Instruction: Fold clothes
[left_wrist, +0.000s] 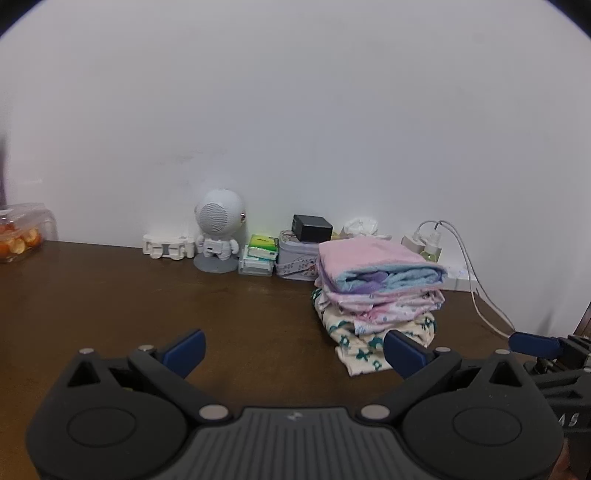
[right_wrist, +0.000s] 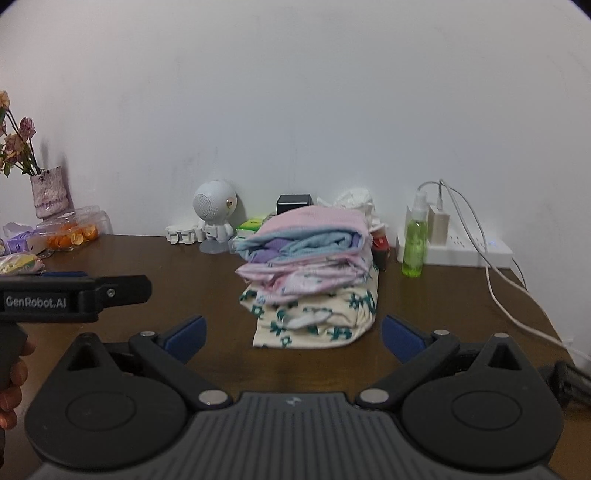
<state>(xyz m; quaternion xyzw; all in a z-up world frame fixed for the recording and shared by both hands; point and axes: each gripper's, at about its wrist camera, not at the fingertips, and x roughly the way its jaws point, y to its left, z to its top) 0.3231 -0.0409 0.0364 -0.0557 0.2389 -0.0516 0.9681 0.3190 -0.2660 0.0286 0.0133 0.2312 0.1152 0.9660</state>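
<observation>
Hovering over the brown counter (right_wrist: 443, 295), both grippers empty. Left gripper (left_wrist: 294, 352): jaws spread wide, nothing between them. Right gripper (right_wrist: 293, 336): jaws also wide, nothing held.

Stack of folded clothes (right_wrist: 308, 275) sits on the counter dead ahead of the right jaws, just beyond the tips; from the left wrist view it's ahead and off to the right, past the right fingertip. Pink-blue towel (left_wrist: 380, 267) on top, cream garment with green print (right_wrist: 314, 325) at the bottom.

Further ahead along the wall: astronaut speaker (left_wrist: 218, 236), tissue packs (left_wrist: 258, 254), green spray bottle (right_wrist: 415, 240), power strip (right_wrist: 461, 251) with white cables. Far left of the jaws: clear box of oranges (right_wrist: 70, 232).
</observation>
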